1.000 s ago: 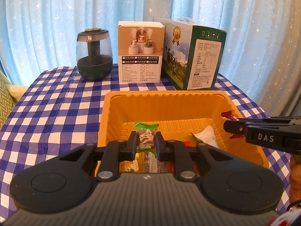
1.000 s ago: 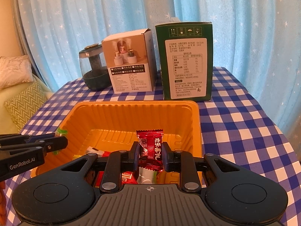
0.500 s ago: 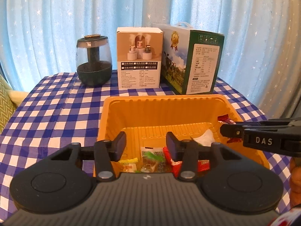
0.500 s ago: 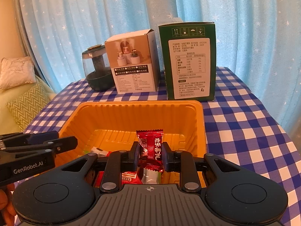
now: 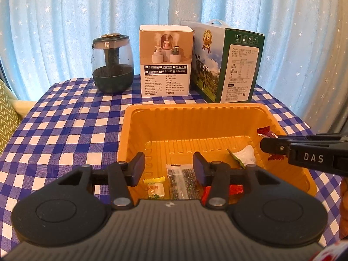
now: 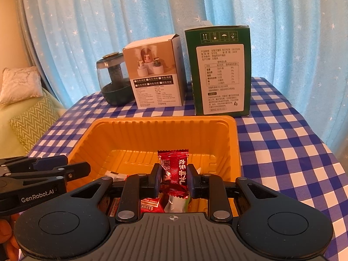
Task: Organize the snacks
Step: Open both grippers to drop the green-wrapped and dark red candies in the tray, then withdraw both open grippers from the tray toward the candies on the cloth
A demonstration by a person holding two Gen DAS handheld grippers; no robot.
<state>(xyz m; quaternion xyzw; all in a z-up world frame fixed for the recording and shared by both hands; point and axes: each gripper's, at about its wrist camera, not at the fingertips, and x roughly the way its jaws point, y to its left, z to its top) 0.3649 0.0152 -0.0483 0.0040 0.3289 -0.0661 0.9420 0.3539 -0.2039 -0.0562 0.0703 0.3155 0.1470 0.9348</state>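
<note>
The left gripper (image 5: 168,165) is hanging over the near end of the orange tray (image 5: 195,113), its jaws having just been opening; they are standing moderately apart with nothing between them. Below the gap, flat sachets are lying on the ribbed tray floor: a clear speckled packet (image 5: 182,182), a small yellow-and-white candy (image 5: 154,188) beside it, and a crinkled white wrapper (image 5: 246,155) further right.

The right gripper (image 6: 174,177) is pinching a red candy (image 6: 174,169) in glossy foil, upright, its crimped top edge standing above the pads, over the tray's near end (image 6: 165,122). The tray is thin moulded plastic, rectangular with rounded corners and fluted walls.

It is sitting on a blue-and-white checked tablecloth (image 5: 61,130) showing fold creases. Behind it are standing a rounded glass jar (image 5: 112,65) with a dark lid, a white cardboard box (image 5: 166,63) and a green carton (image 6: 221,71) with a printed label. Sheer blue star-dotted curtains (image 5: 65,21) are hanging in soft pleats.
</note>
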